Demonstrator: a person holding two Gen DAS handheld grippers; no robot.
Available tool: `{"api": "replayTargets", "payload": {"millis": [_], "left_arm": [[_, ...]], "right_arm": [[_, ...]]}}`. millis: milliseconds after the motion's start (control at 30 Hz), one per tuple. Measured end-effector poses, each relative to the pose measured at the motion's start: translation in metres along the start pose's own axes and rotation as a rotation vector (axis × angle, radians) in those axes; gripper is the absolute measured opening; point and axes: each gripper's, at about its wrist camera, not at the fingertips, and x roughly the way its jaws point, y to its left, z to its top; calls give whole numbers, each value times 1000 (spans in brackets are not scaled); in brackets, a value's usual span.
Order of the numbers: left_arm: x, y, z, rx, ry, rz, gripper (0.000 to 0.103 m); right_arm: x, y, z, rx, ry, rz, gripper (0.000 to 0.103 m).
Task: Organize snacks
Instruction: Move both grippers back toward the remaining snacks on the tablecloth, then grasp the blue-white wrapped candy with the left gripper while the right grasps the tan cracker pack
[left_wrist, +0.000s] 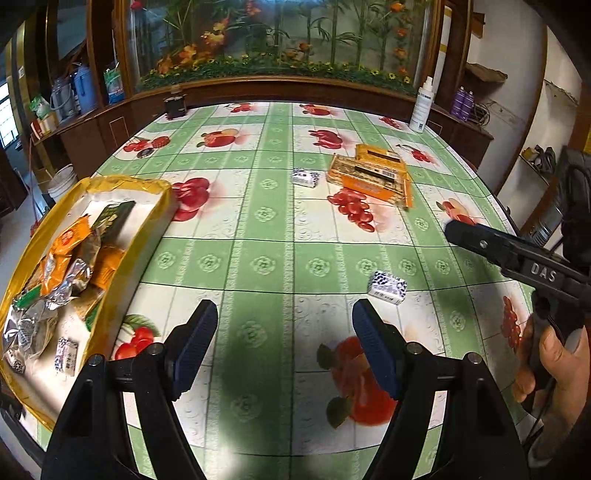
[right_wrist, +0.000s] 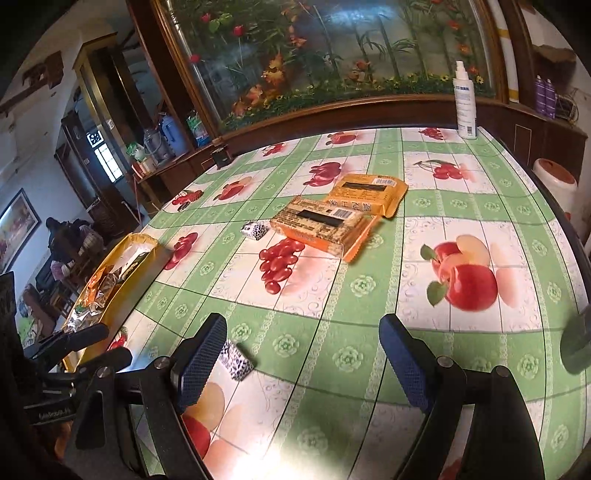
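Note:
A yellow tray (left_wrist: 147, 186) at the table's left holds several snack packets, and it also shows in the right wrist view (right_wrist: 122, 291). Two orange snack packs (left_wrist: 373, 175) lie overlapping at mid-table, also in the right wrist view (right_wrist: 332, 218). One small blue-and-white candy (left_wrist: 387, 288) lies near my left gripper; in the right wrist view it (right_wrist: 236, 360) sits beside my right gripper's left finger. Another candy (left_wrist: 304, 177) lies by the orange packs, also in the right wrist view (right_wrist: 254, 229). My left gripper (left_wrist: 284, 347) is open and empty. My right gripper (right_wrist: 303, 363) is open and empty.
A fruit-patterned green tablecloth (left_wrist: 266, 258) covers the table. A white spray bottle (left_wrist: 423, 105) stands at the far right edge, and a small dark box (left_wrist: 175, 105) at the far left. A wooden cabinet with a flower panel runs behind.

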Motion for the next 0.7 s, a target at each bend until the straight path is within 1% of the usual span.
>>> {"api": "replayTargets", "payload": {"millis": [167, 300, 433, 600, 700], "left_arm": [[15, -12, 3, -53, 37, -37, 75], [24, -24, 6, -78, 41, -29, 75], [37, -31, 10, -134, 56, -80, 75], [56, -43, 13, -184, 94, -163, 75], [67, -51, 13, -192, 124, -154, 75]], "right_arm": [[26, 4, 25, -71, 17, 32, 87], [56, 8, 47, -149, 27, 50, 87], [80, 12, 62, -227, 37, 57, 87], [92, 11, 73, -266, 38, 76, 87], [98, 7, 80, -266, 41, 85, 87]]}}
